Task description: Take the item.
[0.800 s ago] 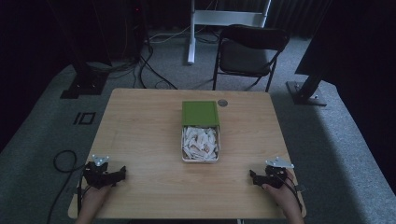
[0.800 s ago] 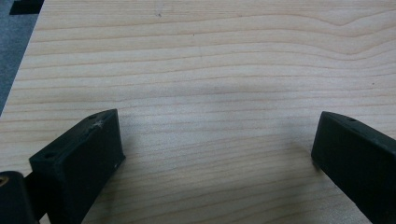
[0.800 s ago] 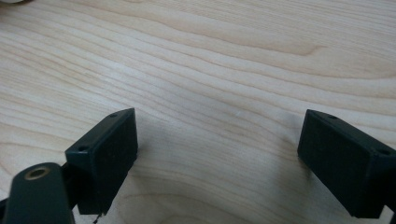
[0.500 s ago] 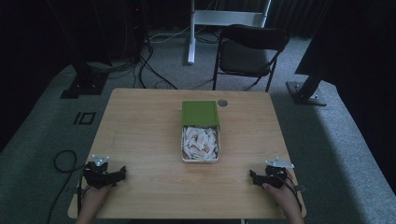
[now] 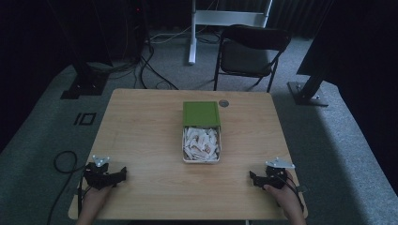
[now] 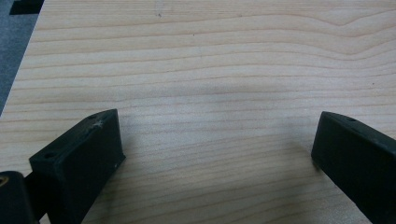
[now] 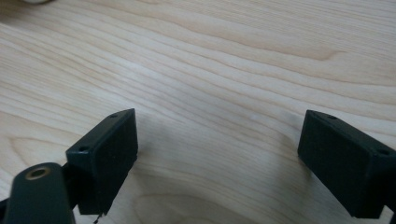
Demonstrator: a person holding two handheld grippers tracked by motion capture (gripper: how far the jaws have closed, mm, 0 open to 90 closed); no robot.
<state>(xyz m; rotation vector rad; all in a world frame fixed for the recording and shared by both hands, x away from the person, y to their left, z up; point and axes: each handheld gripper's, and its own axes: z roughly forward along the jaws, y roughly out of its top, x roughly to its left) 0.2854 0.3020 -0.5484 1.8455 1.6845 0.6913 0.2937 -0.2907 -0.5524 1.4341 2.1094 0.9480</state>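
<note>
The open box of white packets [image 5: 201, 143] is set mid-tabletop, its long side running away from the person, with the left gripper [image 5: 123, 172] and right gripper [image 5: 252, 178] held about equally far from it, jaws spread, empty.

No change — both grippers and box stay put.

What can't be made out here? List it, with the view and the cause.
- White pieces in the open tin, high view: too small and dim to identify.
- Small round thing beside the green lid, high view: too small.
- Pale object, right gripper view: cut off by the top edge.
</note>
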